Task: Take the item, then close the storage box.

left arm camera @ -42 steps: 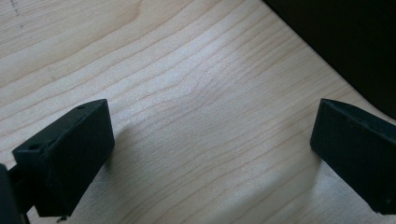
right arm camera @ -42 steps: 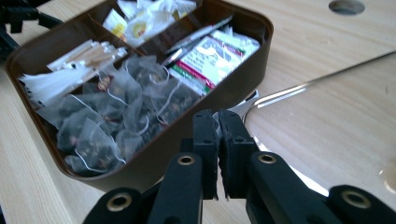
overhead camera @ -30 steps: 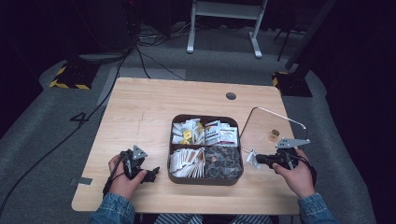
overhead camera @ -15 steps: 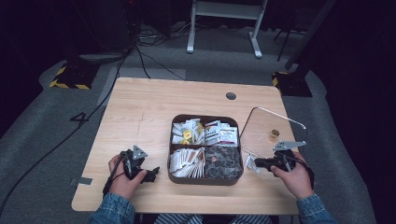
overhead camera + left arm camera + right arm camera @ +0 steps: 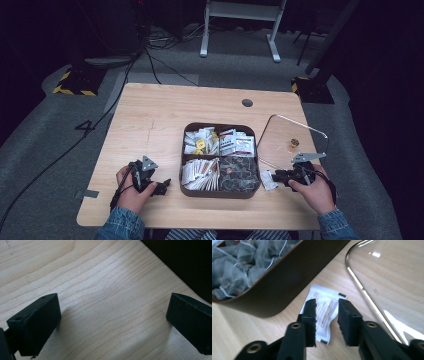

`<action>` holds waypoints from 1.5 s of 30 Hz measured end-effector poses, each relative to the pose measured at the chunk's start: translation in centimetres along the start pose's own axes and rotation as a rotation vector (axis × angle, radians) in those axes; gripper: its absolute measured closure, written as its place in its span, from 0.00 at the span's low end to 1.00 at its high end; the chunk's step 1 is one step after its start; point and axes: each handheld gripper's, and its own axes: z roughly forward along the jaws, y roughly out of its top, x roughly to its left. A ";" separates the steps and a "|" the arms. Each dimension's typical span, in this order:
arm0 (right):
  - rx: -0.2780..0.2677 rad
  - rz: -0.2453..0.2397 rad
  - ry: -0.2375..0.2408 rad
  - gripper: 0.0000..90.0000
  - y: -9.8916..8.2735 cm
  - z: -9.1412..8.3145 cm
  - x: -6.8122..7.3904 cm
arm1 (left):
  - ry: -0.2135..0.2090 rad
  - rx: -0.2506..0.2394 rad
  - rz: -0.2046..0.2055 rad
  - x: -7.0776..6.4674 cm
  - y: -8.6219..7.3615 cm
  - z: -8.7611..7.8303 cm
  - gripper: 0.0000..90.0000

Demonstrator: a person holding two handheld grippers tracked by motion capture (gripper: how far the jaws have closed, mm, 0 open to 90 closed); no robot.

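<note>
A small white packet (image 5: 325,293) with printed lines sits between the jaws of my right gripper (image 5: 327,302), bowed across its width and low over the table. The same packet (image 5: 267,180) lies just right of the brown four-part tray (image 5: 220,192), with my right gripper (image 5: 277,176) shut on it. My left gripper (image 5: 165,185) rests at the table's front left beside the tray, jaws wide apart. Bare wood lies between those jaws in the left gripper view, where the left gripper (image 5: 113,305) is open.
The tray's dark wall (image 5: 287,282) stands close on the left, its near compartment full of mesh tea bags (image 5: 237,267). Other compartments hold paper packets (image 5: 235,142). A glass lid (image 5: 300,131) with a metal rim and a small knob (image 5: 293,145) lies right of the tray.
My right gripper and the white packet have shifted a little toward the table's front edge. The left gripper has stayed put.
</note>
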 end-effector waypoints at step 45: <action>-0.229 -0.047 -0.193 0.44 5.5 -3.8 -2.1 | 0.001 -0.001 -0.002 0.0 0.1 0.1 0.00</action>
